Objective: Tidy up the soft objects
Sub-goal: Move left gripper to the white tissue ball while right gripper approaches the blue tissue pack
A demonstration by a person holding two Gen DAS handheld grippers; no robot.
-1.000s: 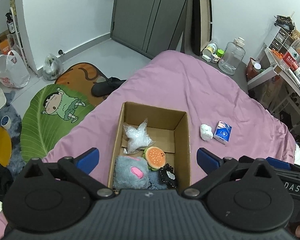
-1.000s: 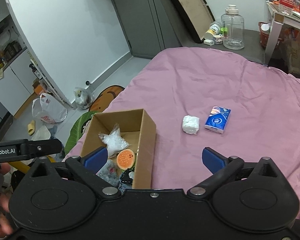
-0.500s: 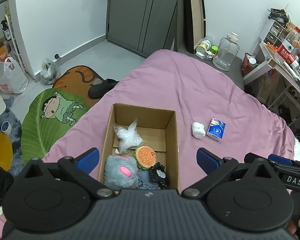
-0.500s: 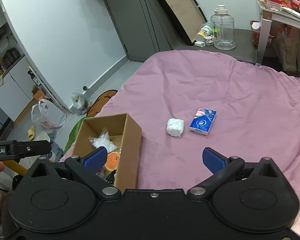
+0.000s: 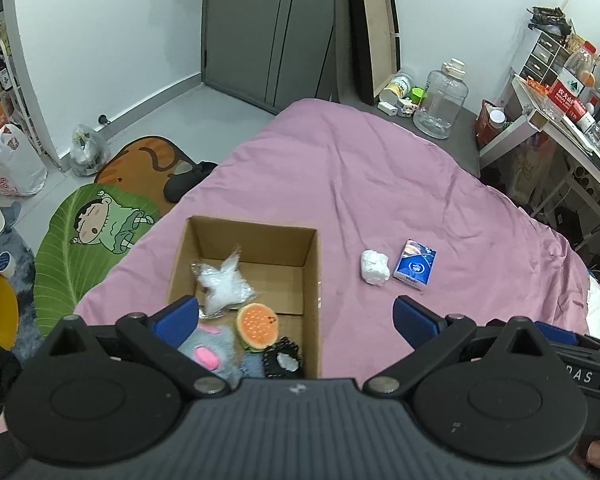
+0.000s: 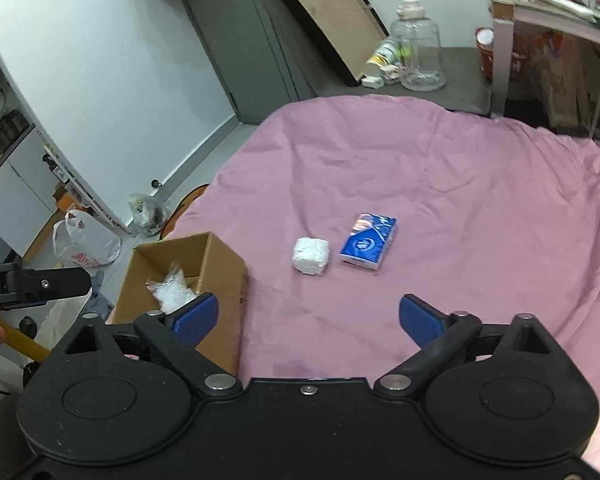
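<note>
An open cardboard box (image 5: 312, 264) sits on the pink bed (image 5: 380, 184). It holds a clear star-shaped bag (image 5: 224, 284), an orange burger plush (image 5: 257, 326), a grey-and-pink plush (image 5: 208, 354) and a black fuzzy item (image 5: 282, 362). A white soft wad (image 5: 374, 267) and a blue tissue pack (image 5: 415, 264) lie on the bed right of the box. My left gripper (image 5: 296, 318) is open and empty above the box's near end. My right gripper (image 6: 308, 316) is open and empty, above the bed short of the wad (image 6: 310, 256) and tissue pack (image 6: 368, 247), with the box (image 6: 220, 276) to its left.
Cartoon floor mats (image 5: 88, 232) and plastic bags (image 5: 10, 164) lie on the floor left of the bed. A clear water jug (image 5: 440, 104) and small bottles stand beyond the bed's far end. A cluttered white desk (image 5: 556, 120) stands at the right.
Both grippers have drawn back and risen. The right view has swung right, so the box slid to its left and the wad and tissue pack came toward its middle. Both stay open.
</note>
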